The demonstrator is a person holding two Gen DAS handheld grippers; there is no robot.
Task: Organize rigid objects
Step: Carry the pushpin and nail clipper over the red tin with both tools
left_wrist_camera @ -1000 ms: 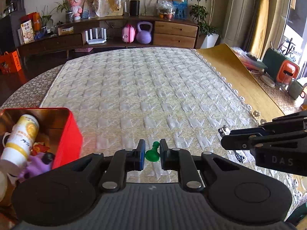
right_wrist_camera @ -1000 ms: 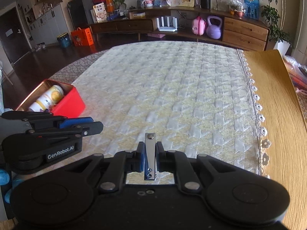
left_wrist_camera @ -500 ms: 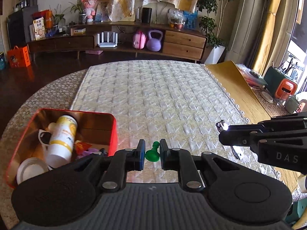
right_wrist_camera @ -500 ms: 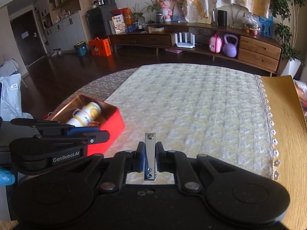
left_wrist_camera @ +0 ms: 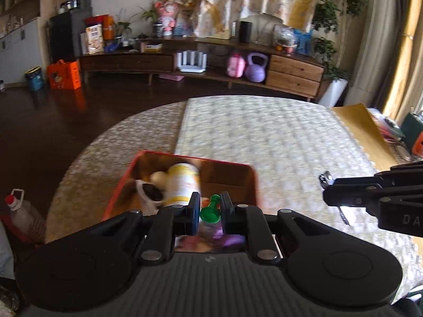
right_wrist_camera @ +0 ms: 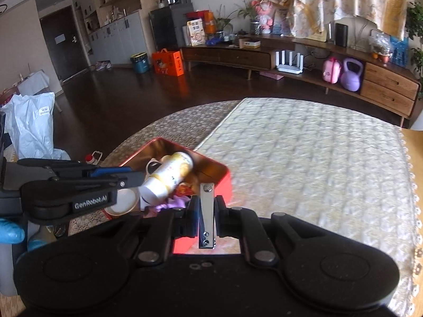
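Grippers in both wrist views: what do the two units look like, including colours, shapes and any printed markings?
Both are matte black plastic with two round housings, pivoting link arms with silver rivets and blue finger pads. The left gripper carries white "GenRobot.AI" lettering; the right gripper shows "DA" on its side. A blue glove shows behind the left unit.

both grippers now over red tin (left_wrist_camera: pixel 247 182)
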